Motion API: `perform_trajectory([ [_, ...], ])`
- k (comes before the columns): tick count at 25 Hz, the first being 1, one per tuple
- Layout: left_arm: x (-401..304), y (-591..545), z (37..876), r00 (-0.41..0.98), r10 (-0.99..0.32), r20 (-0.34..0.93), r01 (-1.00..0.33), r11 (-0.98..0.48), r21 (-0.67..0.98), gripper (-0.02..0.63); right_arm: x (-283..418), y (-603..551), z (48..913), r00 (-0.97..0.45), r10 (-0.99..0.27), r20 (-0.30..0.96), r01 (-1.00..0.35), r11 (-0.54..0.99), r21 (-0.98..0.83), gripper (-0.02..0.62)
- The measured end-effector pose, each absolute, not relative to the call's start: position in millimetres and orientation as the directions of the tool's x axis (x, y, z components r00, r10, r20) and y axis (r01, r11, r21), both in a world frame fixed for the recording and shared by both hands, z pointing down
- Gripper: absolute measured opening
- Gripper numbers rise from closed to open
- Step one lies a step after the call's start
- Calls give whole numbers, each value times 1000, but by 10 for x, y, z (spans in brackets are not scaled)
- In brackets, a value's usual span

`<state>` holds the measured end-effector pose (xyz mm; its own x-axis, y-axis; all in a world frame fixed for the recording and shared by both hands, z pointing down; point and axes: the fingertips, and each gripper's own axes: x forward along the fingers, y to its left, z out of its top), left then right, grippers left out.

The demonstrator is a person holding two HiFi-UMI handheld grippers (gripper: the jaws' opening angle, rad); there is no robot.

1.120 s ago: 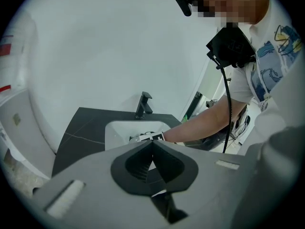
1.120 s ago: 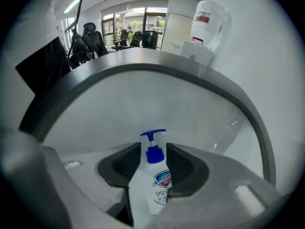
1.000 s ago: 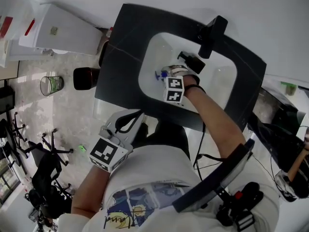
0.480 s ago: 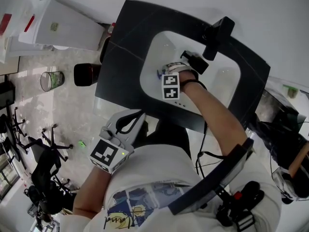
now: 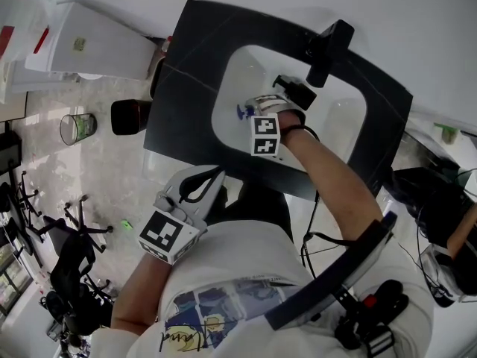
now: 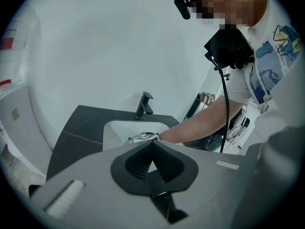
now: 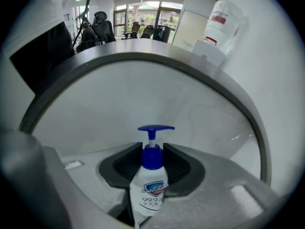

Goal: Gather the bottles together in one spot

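A white soap bottle [image 7: 150, 185] with a blue pump top stands upright between the jaws of my right gripper [image 7: 152, 149]. The jaws are closing on it and their pads touch its neck and shoulders. In the head view that gripper [image 5: 257, 112] is down inside the white sink [image 5: 246, 69], and the bottle's blue pump [image 5: 243, 112] shows at its left. A dark pump-topped object [image 5: 294, 92] lies just behind the hand. My left gripper [image 5: 195, 192] hangs below the counter's front edge, near my body. Its pads meet at the tips [image 6: 151, 144] with nothing between them.
The sink is set in a black countertop [image 5: 186, 73] with a black faucet [image 5: 324, 43] at the back. On the floor to the left stand a dark round bin [image 5: 130, 118] and a wire basket [image 5: 77, 127]. A white cabinet [image 5: 97, 47] stands further left.
The right gripper has shifted slightly left inside the sink with the bottle between its jaws. The left gripper has stayed where it was.
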<state>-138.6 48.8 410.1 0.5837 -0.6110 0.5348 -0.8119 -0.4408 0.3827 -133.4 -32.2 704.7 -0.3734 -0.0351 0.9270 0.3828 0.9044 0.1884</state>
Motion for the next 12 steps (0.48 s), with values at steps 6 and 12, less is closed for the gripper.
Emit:
perform_trajectory([
  [6, -1299, 518, 4079, 618, -590, 519, -785, -486, 383, 2, -1357, -402, 6712, -476, -73, 876, 201, 961, 189, 133],
  [12, -1176, 513, 3988, 648, -566, 510, -758, -542, 363, 2, -1220, -546, 6323, -574, -148, 805, -76, 989, 128, 130],
])
